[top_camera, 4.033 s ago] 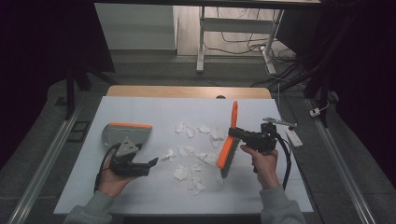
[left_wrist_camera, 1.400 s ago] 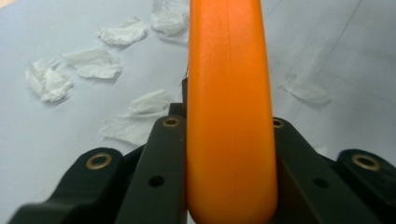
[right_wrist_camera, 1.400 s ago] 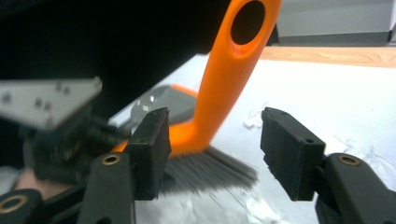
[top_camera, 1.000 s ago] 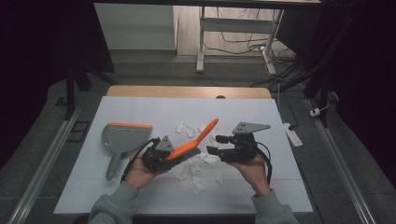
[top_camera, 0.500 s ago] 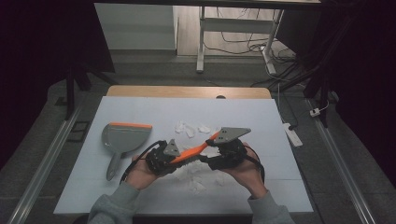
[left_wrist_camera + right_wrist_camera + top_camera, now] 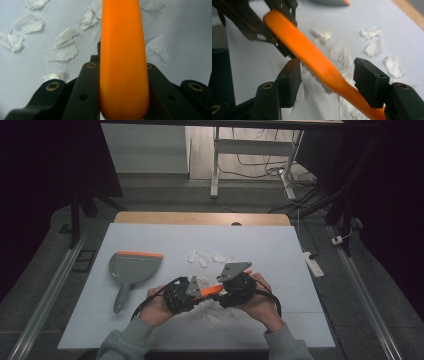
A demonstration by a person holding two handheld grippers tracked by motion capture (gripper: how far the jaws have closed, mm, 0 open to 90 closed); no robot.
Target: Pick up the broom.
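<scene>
An orange brush [image 6: 212, 290] lies nearly level between my two grippers above the white table [image 6: 280, 250]. My left gripper [image 6: 192, 290] is shut on one end of its handle. In the left gripper view the handle [image 6: 122, 50] fills the space between my left gripper [image 6: 123, 65] jaws. My right gripper [image 6: 226, 292] faces it from the right. In the right gripper view the brush [image 6: 312, 55] runs slantwise between my right gripper [image 6: 328, 72] jaws, with a gap at the right pad [image 6: 369, 82]. Its bristles hang below. The left gripper's jaws [image 6: 279, 15] hold the brush's far end.
A grey dustpan [image 6: 135, 267] with an orange lip lies on the table to the left. Several torn white paper scraps [image 6: 205, 257] are strewn behind the hands, with more [image 6: 212, 317] under and in front of them. The wooden table edge [image 6: 200, 217] runs along the back.
The brush has tipped down from a steep slant to nearly level. Both hands have drawn closer together and slid slightly left and toward the front edge.
</scene>
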